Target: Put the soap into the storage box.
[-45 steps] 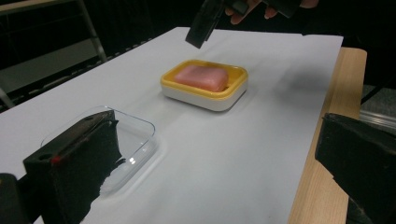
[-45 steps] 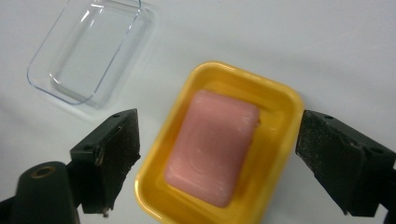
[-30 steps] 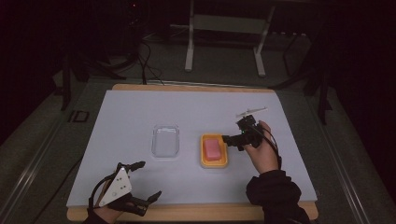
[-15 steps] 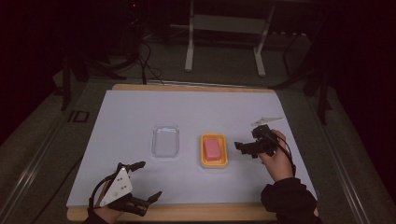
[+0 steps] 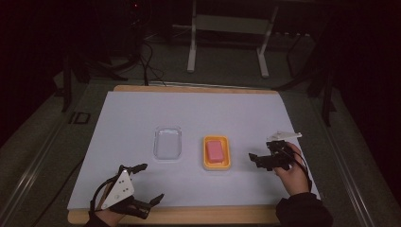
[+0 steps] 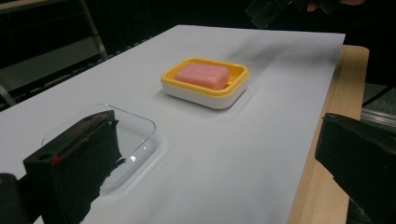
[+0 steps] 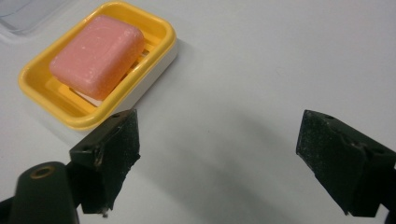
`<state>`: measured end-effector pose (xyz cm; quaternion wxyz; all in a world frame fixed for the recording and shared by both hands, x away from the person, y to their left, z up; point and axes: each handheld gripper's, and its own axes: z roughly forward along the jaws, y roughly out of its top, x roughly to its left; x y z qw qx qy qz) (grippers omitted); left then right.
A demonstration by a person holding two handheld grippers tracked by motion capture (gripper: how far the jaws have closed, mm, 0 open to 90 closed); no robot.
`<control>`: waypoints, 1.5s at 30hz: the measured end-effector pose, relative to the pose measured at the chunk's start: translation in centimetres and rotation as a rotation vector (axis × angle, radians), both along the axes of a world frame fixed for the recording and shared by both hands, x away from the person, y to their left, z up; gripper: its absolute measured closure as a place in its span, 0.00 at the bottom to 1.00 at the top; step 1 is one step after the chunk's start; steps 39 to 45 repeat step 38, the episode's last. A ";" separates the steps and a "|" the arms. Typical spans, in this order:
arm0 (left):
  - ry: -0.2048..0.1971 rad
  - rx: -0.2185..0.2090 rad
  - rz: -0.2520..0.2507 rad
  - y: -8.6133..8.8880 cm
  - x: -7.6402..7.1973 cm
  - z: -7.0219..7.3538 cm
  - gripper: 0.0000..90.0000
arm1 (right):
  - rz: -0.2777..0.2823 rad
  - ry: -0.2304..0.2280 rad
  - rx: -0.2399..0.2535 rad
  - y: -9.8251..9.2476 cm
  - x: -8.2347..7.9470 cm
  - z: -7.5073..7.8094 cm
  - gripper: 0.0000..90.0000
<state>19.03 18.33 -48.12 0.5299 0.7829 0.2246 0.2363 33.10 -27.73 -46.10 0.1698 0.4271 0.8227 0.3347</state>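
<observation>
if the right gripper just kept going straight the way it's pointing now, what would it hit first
Probably the yellow soap dish holding the pink soap. In the high view the right gripper, jaws open, points left toward the dish's near side. Its own view puts the dish off to the left, so it might only clip the rim.

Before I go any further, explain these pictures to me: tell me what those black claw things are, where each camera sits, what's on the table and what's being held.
No robot here: a person holds a two-jaw tool in each hand. The high view looks down on the table, covered by a white sheet. The left gripper sits near the front edge; the right gripper sits to the right of the yellow soap dish. The other two pictures come from cameras riding on the grippers, so the black blocks at the bottom are their own jaws. On the sheet lie the dish holding a pink soap bar and, to its left, a clear plastic lid or tray. Both grippers are open and hold nothing.
</observation>
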 end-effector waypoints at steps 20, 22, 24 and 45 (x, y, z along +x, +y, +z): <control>-0.006 -0.002 -0.001 0.1 0.0 0.1 0.01 | -0.011 -0.049 0.024 -1.7 -2.3 -1.4 0.14; -0.006 -0.002 0.000 0.1 0.0 0.1 0.01 | -0.013 -0.049 0.020 -1.8 -2.2 -1.5 0.14; -0.005 -0.002 0.001 0.1 0.0 0.1 0.01 | -0.018 -0.048 0.015 -2.3 -2.2 -1.8 0.14; -0.001 0.007 -0.003 0.1 0.0 0.0 0.01 | -0.039 -0.048 0.020 -3.0 -1.8 -3.0 0.14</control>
